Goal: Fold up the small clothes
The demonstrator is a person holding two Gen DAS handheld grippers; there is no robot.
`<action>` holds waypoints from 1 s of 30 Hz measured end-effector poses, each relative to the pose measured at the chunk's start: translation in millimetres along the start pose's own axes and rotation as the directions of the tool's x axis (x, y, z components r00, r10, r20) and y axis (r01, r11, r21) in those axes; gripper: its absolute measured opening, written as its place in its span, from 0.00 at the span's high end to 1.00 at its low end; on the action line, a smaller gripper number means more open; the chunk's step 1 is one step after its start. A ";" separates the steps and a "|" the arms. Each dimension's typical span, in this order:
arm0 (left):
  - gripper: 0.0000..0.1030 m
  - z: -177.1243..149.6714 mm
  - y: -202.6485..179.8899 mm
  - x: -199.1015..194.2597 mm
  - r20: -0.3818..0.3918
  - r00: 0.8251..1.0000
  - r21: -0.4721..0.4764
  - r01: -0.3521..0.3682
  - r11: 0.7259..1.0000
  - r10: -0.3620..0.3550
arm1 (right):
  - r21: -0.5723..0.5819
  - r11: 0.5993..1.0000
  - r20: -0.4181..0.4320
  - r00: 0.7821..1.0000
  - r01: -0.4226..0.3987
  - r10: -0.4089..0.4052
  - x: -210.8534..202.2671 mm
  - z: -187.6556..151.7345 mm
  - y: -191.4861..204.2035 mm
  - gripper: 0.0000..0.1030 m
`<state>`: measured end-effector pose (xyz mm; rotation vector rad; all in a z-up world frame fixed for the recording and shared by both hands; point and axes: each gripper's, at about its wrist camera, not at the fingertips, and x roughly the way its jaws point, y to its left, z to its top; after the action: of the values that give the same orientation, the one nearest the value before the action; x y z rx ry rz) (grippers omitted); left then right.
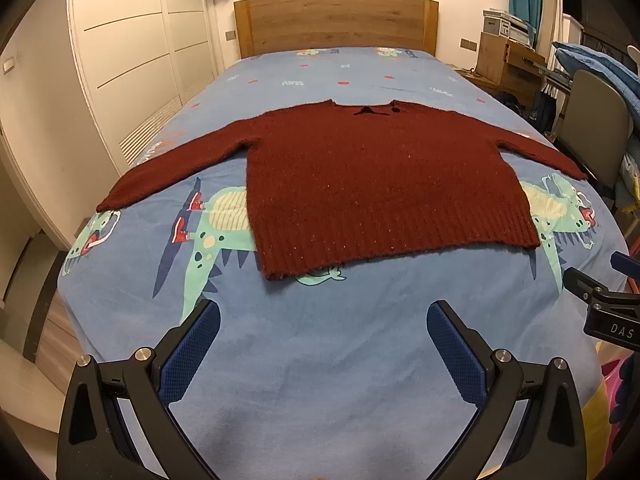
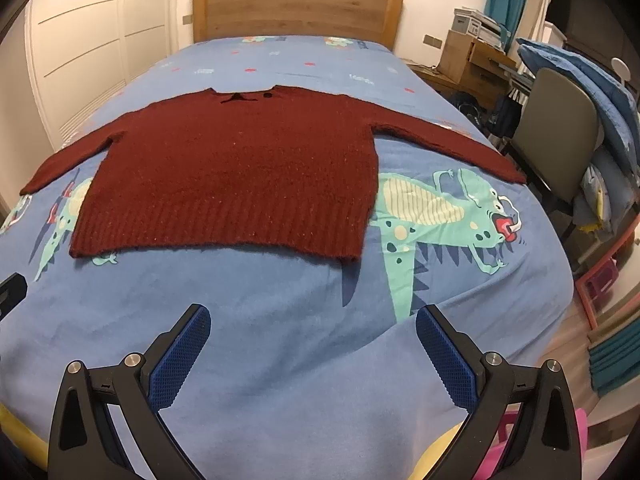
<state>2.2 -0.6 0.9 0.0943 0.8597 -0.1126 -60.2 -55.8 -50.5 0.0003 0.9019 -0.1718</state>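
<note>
A dark red sweater (image 1: pixel 360 176) lies flat, sleeves spread, at the middle of a bed with a blue dinosaur cover (image 1: pixel 320 360). The wooden headboard (image 1: pixel 336 22) is at 12 o'clock, white wardrobes (image 1: pixel 132 60) at 10, a chair (image 2: pixel 560 128) at 2. The left gripper (image 1: pixel 323 322) and the right gripper (image 2: pixel 313 324) are wide apart, holding nothing.

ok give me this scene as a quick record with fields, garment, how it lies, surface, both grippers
garment: dark red knit sweater
lay: spread flat, sleeves out to both sides, neckline toward the headboard, ribbed hem nearest the grippers
surface: blue dinosaur-print bedspread
left gripper: open, empty, above bare bedspread short of the hem
right gripper: open, empty, also short of the hem
folding: not yet begun
</note>
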 end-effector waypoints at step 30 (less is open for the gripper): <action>0.01 6.3 1.5 19.1 -0.074 0.997 -0.006 0.033 0.999 -0.034 | 0.025 0.997 0.006 0.997 -0.077 0.077 20.7 -1.8 -14.5 0.00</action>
<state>19.6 -1.1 -9.5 0.0802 0.9356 -0.1393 -51.1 -73.0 -66.7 0.0581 0.8928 -0.1111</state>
